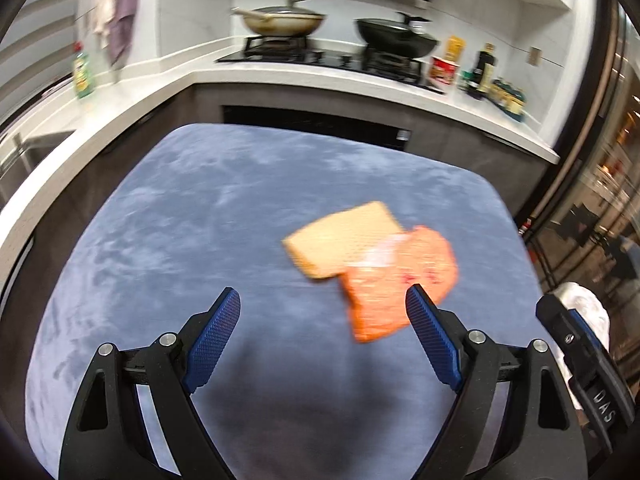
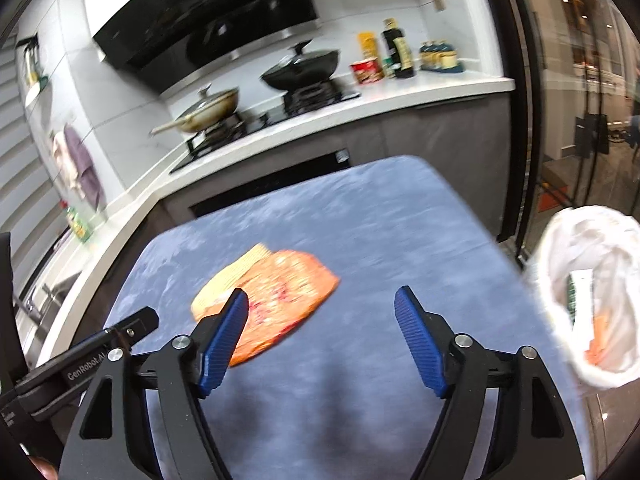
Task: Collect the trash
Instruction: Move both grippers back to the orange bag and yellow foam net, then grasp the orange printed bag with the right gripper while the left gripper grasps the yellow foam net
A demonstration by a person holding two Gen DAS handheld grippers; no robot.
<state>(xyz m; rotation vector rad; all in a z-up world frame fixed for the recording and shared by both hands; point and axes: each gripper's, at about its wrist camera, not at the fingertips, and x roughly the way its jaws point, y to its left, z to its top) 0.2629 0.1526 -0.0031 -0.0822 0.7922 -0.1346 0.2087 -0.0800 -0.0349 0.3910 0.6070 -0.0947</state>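
Your left gripper (image 1: 322,302) stood wide apart over the near part of the blue mat (image 1: 168,208), nothing between its pads; your right gripper (image 2: 322,304) was likewise spread and empty, with the left tool's black finger showing at the lower left of the right view. Just beyond the fingertips lay the trash: an orange wrapper (image 1: 394,288) flat on the mat, with a tan wafer pack (image 1: 340,240) overlapping its far-left side. In the left view the wrapper's near edge sat touching in picture the right-hand pad, so it lay ahead and to the right of that gripper; in the right view the wrapper (image 2: 280,300) lay ahead and left, its near corner hidden behind the left-hand pad, the wafer pack (image 2: 232,280) beyond it. Both frames were blurred, so print and seams could not be read. Judged from the look: both items were thin film, very light, limp and likely slick, lying flush with the soft mat. You would do best to pinch a free edge or raised corner, probably the wrapper's near corner, rather than press down on the flat face. Off the mat's right side stood a white-lined bin (image 2: 588,300), mouth open, with some scraps already inside. Farther back ran the counter (image 1: 280,76) with two pans on the hob.
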